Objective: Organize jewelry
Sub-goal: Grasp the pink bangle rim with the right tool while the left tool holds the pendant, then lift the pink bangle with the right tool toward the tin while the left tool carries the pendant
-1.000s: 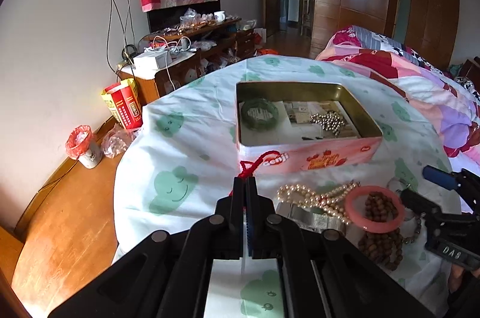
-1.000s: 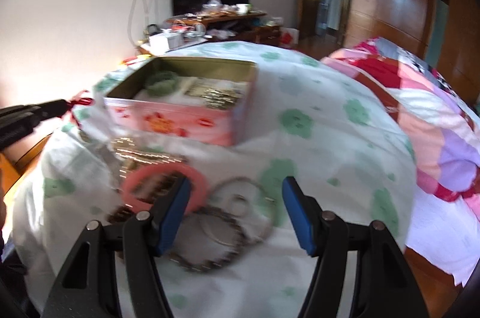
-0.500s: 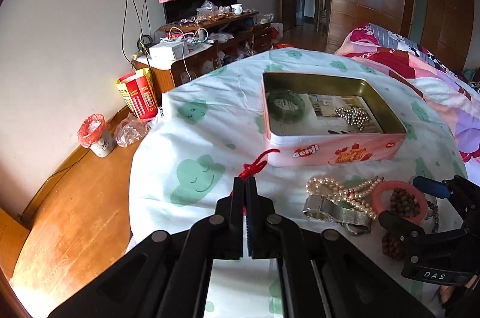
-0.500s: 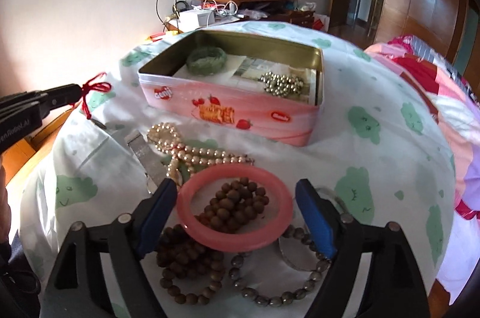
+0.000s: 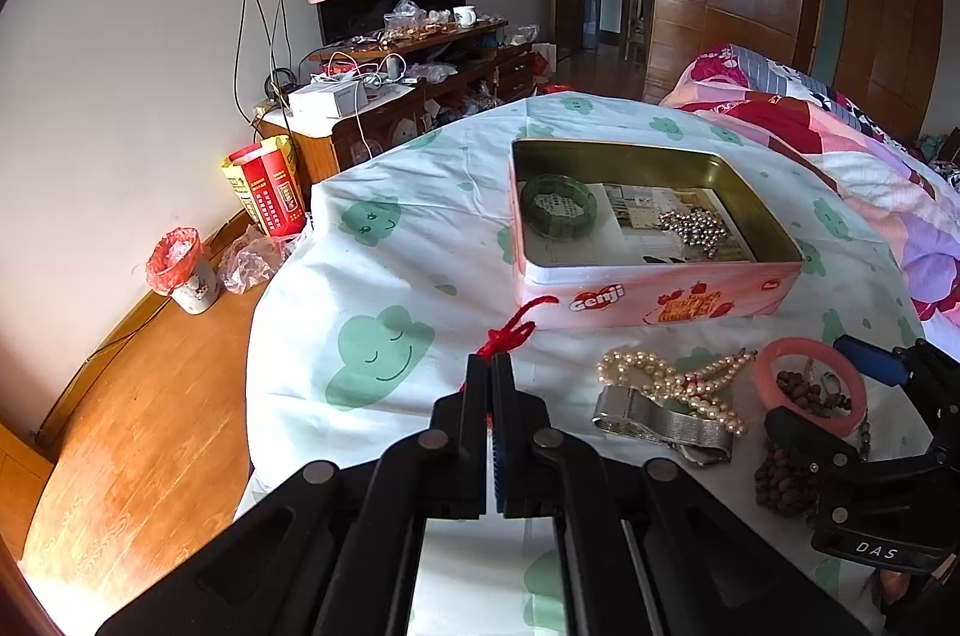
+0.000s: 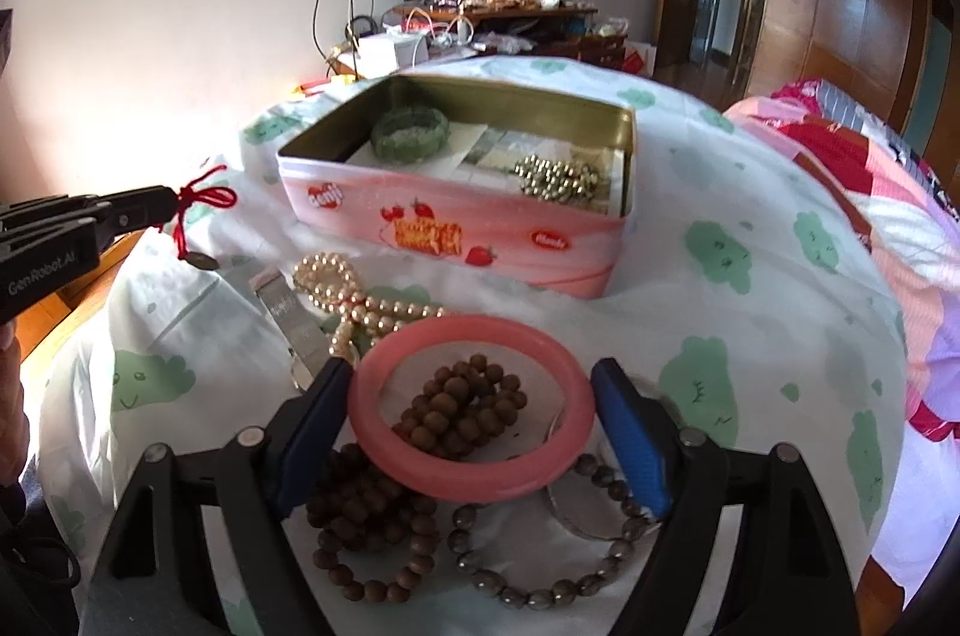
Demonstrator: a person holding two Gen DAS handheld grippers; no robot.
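Note:
A pink bangle [image 6: 471, 462] lies on the table over brown wooden beads [image 6: 462, 408]. My right gripper [image 6: 471, 366] stands open around the bangle, one blue pad close to each side of its rim. In the left wrist view the same bangle [image 5: 780, 357] sits between the right gripper's [image 5: 810, 381] fingers. My left gripper [image 5: 491, 366] is shut on a red cord [image 5: 510, 330], whose small pendant [image 6: 201, 261] hangs down to the cloth. The pink tin [image 6: 444, 222] behind holds a green bangle [image 6: 410, 133] and silver beads [image 6: 558, 177].
A pearl necklace [image 6: 360, 300] and a silver watch band [image 6: 288, 312] lie left of the bangle. A grey bead bracelet [image 6: 540, 594] and a metal ring [image 6: 576, 516] lie near my right fingers. The table edge drops to a wooden floor [image 5: 120, 426] on the left; a bed [image 6: 870, 168] stands on the right.
My right gripper has opened wider and shifted left, from beside the pink bangle to straddling it. The left gripper has kept still, shut on the red cord.

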